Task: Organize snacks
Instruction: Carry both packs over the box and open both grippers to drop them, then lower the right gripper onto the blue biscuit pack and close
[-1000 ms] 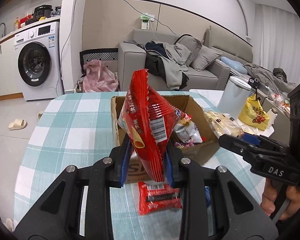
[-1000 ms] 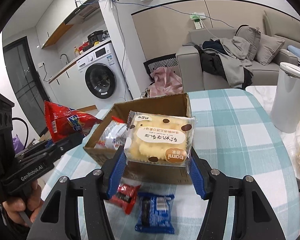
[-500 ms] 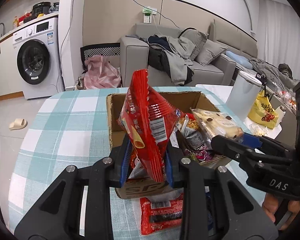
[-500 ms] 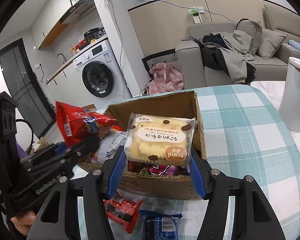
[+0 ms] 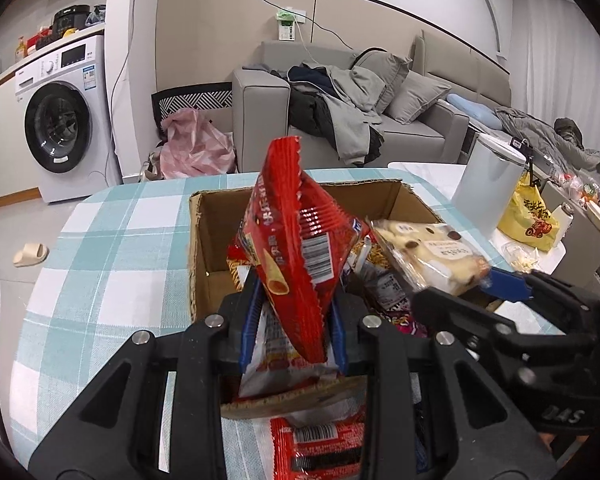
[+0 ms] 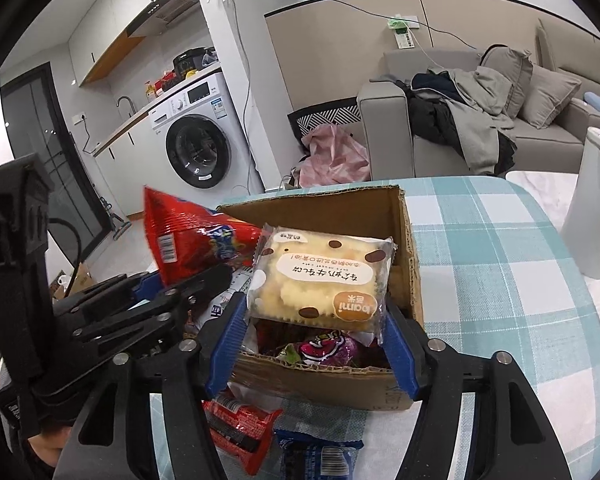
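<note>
Over the carton, left tongs clamping chip bag, right tongs clamping cake.

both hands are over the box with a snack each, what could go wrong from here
The left gripper pinches the red chip bag only near its bottom corner, so the bag may swing or slip out. The right gripper and its cake pack sit close beside the left one, so they could collide. The cardboard box already looks full, so dropped snacks may spill over onto the table.
</note>
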The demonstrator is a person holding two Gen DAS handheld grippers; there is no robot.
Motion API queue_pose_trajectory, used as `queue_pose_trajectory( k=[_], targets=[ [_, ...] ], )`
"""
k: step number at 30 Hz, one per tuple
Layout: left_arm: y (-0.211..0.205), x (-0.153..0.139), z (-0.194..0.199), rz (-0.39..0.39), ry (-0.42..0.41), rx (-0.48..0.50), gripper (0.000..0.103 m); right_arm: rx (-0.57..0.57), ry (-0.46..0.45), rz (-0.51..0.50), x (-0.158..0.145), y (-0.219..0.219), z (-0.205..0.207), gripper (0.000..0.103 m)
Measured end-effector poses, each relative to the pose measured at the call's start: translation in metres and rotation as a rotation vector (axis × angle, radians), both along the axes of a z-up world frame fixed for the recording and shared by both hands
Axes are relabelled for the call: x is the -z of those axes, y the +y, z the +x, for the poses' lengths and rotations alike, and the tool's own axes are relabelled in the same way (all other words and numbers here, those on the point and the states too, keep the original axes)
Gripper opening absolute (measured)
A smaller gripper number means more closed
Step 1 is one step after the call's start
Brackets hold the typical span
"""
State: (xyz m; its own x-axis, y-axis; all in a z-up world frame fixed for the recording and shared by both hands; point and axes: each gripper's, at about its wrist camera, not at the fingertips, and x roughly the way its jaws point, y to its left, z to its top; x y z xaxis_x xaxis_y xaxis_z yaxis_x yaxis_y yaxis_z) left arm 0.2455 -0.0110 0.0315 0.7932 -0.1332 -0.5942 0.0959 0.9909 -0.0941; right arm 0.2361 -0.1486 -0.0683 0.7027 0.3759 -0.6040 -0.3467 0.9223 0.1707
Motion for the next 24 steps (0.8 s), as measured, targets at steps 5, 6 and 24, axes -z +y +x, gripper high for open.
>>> queue_pose_trajectory(
  k=[5, 6, 24],
  targets=[
    [0.0, 0.001, 0.011, -0.014, 0.016, -0.001, 0.027, -0.015, -0.018, -0.013, -0.005, -0.002, -0.006, 0.082],
    [0.0, 0.001, 0.013, -0.012, 0.02, 0.001, 0.027, -0.018, -0.026, -0.018, -0.006, -0.003, -0.007, 0.085],
    [0.006, -0.024, -0.048, 0.029, -0.046, 0.007, 0.103, 0.047, -0.039, -0.043, -0.011, -0.041, -0.049, 0.103]
  ],
)
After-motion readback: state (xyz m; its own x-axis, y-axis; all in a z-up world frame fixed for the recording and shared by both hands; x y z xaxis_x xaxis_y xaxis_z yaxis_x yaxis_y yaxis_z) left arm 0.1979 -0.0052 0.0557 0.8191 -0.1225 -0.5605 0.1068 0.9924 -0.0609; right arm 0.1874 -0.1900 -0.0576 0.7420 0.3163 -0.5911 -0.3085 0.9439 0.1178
